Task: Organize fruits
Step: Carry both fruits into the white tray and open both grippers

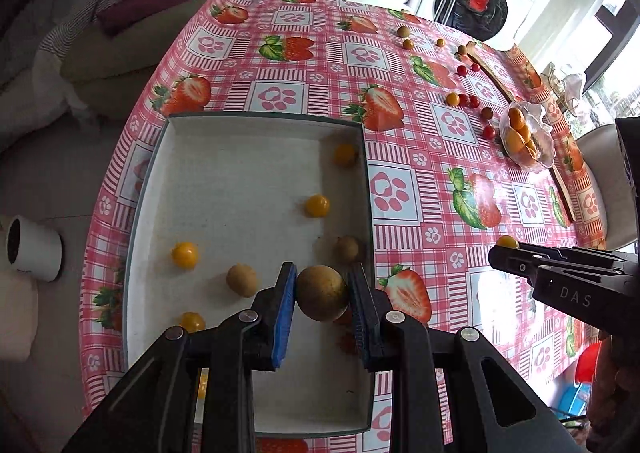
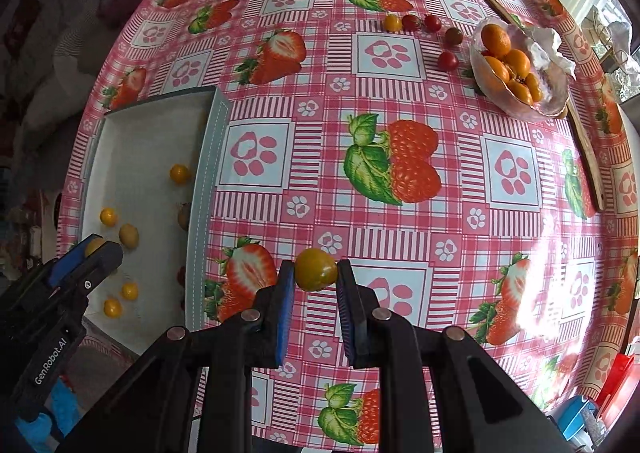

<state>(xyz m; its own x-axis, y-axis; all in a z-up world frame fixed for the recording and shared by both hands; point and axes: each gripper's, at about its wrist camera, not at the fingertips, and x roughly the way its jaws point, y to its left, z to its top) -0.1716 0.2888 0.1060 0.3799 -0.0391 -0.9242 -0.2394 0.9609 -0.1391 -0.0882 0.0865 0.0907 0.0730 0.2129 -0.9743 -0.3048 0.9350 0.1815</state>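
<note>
At lower centre of the left wrist view, our left gripper is clamped on a brown round fruit above the white tray, where yellow tomatoes and other brown fruits lie scattered. In the right wrist view, our right gripper pinches a yellow tomato over the strawberry-print tablecloth, right of the tray. At upper right, a clear bowl of oranges sits beside loose red tomatoes.
</note>
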